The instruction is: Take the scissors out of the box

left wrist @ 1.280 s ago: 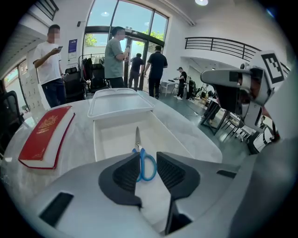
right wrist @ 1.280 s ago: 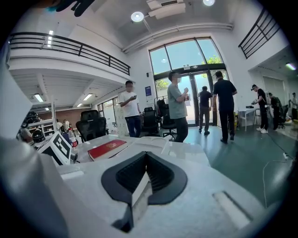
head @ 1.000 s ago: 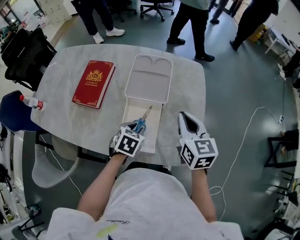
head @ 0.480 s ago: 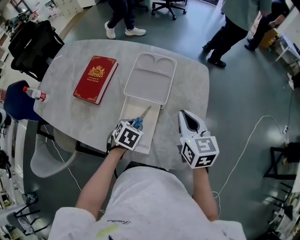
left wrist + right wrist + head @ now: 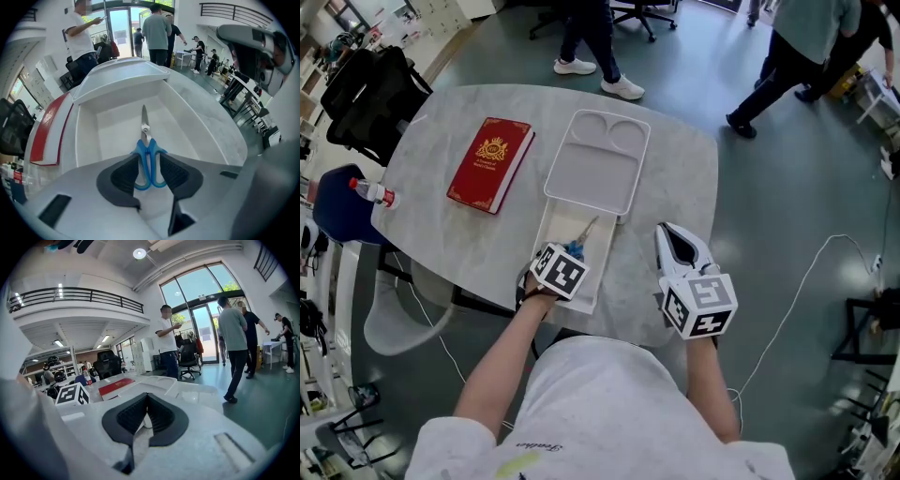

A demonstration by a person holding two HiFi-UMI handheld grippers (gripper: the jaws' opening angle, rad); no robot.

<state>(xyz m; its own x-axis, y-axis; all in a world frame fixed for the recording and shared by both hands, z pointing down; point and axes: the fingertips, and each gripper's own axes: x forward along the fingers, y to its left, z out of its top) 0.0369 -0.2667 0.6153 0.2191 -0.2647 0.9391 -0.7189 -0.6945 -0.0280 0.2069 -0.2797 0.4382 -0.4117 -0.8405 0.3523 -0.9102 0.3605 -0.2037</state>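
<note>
"Blue plastic loops, thin steel blades: how are the scissors (image 5: 146,149) expected to handle?"

"Light, stiff and slightly slippery, it is judged. They are laid flat in the open white box (image 5: 555,230) on the tabletop (image 5: 675,178). The loops are best taken. The left claw (image 5: 149,161), just opened wider, is spread around them, not yet pinching. The right claw (image 5: 146,399) is pressed together, empty."

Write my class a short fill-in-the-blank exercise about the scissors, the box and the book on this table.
1. The scissors have ___ handles.
2. They lie in the white box, whose lid is ___.
3. The book on the table has a ___ cover.
Missing words: blue; open; red.
</note>
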